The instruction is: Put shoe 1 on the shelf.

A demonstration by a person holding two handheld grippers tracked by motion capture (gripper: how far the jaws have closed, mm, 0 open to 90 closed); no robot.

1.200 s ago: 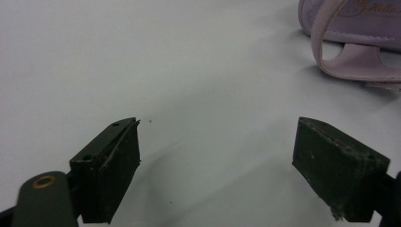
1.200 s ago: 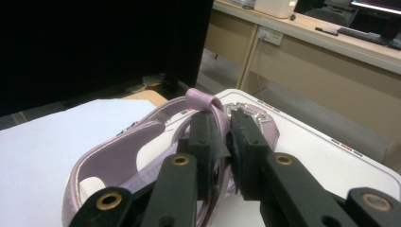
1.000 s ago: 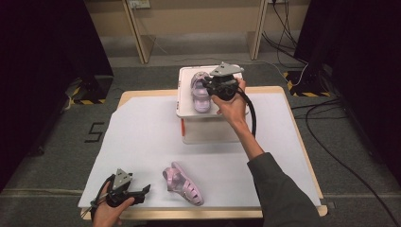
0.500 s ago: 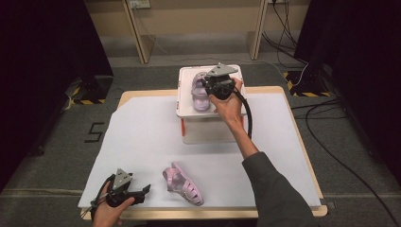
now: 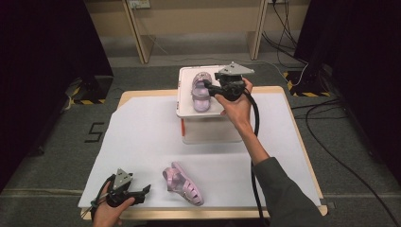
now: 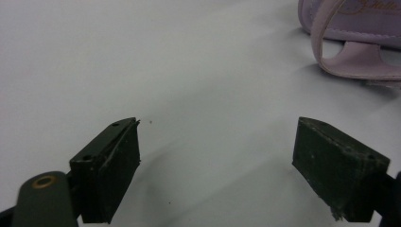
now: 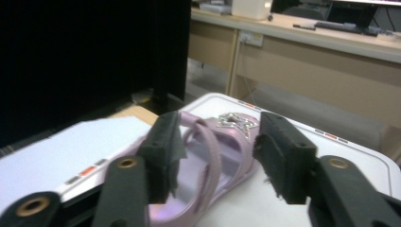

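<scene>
Our right gripper [image 5: 211, 88] sits over the white box [image 5: 189, 111] at the far side of the table. Its jaws have just been opening, and now they stand apart with a gap on each side of the pink sandal's [image 7: 213, 156] heel strap. The pads [image 7: 163, 156] do not press on it, so we have let go. This sandal [image 5: 200, 92] lies flat on the box lid.

We think this step is the putting down of the first sandal, and it looks done.

Our left gripper [image 5: 142, 191] rests near the front edge of the white sheet [image 5: 142, 137]. Its jaws are wide open, with nothing in them. The second sandal [image 5: 183, 183] lies on the sheet just beside it.

Next we should pull the right gripper back without bumping the strap. Then we can reach for the second sandal and close on its strap [image 6: 352, 56].
</scene>
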